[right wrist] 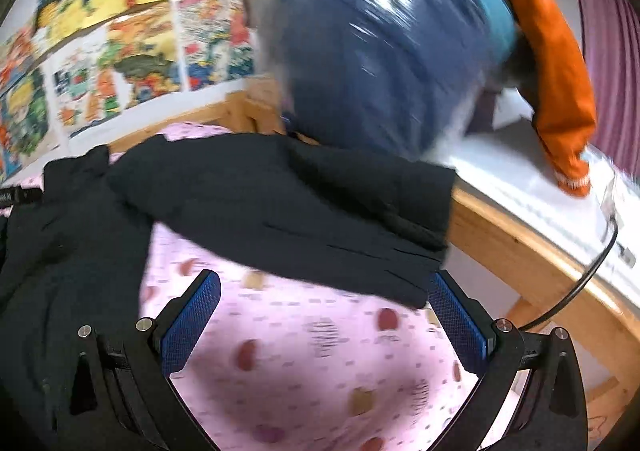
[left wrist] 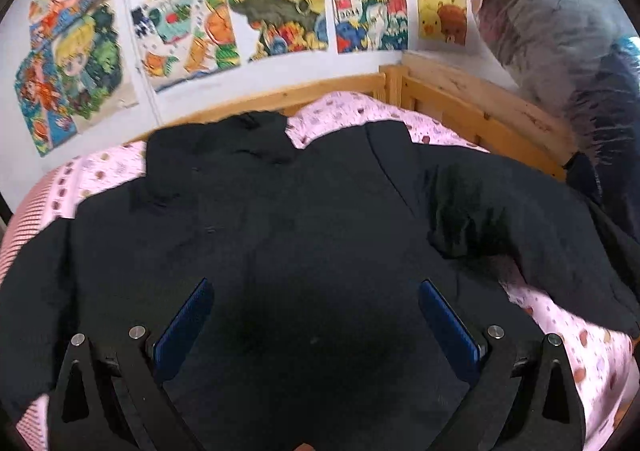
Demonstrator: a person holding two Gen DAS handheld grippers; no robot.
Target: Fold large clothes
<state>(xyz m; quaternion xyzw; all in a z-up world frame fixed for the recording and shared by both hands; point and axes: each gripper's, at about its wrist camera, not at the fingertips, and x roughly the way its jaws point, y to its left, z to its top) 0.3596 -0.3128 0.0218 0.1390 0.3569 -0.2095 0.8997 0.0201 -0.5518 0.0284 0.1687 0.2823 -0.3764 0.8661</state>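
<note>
black garment [left wrist: 280, 219], matte and creased, spread across pink dotted bedsheet [right wrist: 320, 351]; sleeve [right wrist: 304, 203] lies flat. left gripper [left wrist: 316, 327] spread wide above the cloth; right gripper [right wrist: 324, 327] spread, possibly brushing the cuff, blurred

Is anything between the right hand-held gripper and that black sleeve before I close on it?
Nothing visible. The right hand-held gripper is open over bare pink bedsheet, and the black coat's sleeve lies just ahead, its cuff edge already near the right finger.
</note>
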